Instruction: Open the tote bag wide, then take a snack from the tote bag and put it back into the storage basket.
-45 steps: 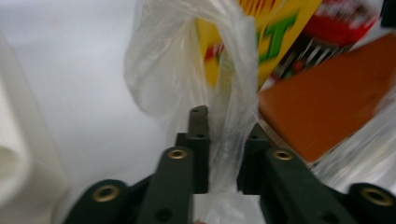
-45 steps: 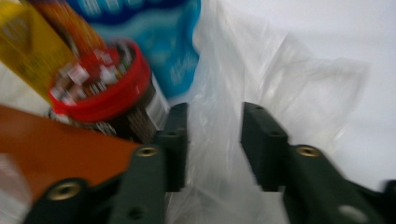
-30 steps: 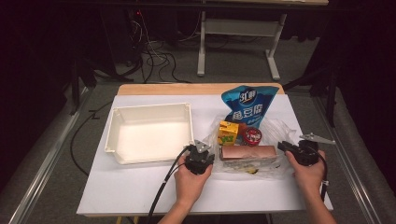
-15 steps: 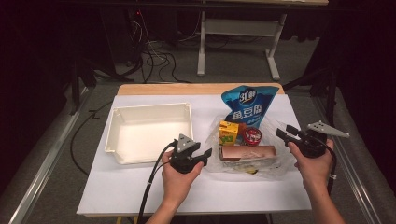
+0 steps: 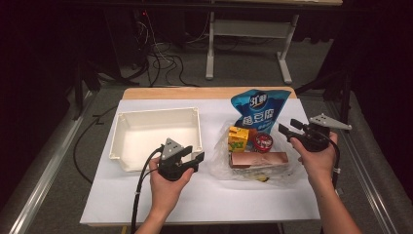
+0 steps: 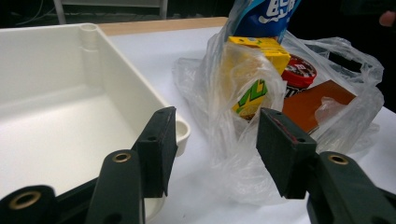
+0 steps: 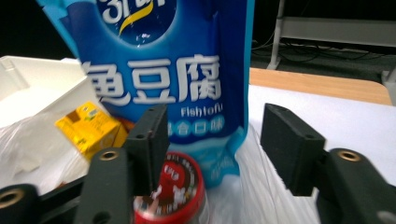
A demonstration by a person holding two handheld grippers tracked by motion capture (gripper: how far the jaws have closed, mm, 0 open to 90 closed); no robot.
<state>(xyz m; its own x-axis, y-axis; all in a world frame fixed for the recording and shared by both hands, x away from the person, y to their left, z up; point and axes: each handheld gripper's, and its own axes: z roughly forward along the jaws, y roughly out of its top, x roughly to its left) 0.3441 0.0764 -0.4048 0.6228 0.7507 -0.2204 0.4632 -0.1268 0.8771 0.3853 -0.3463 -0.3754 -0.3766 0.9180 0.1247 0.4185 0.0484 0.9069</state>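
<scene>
Snagging risk for you: both the left tool (image 5: 191,157) and right tool (image 5: 292,130) sit half open holding nothing, their jaws having just been opening, so the thin plastic bag (image 5: 221,163) of snacks beside the white bin (image 5: 117,144) could tear or spill.

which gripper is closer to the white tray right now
Left. The left gripper hovers at the white tray's near right corner, jaws open. The right gripper is far across the table, beyond the plastic bag of groceries.
</scene>
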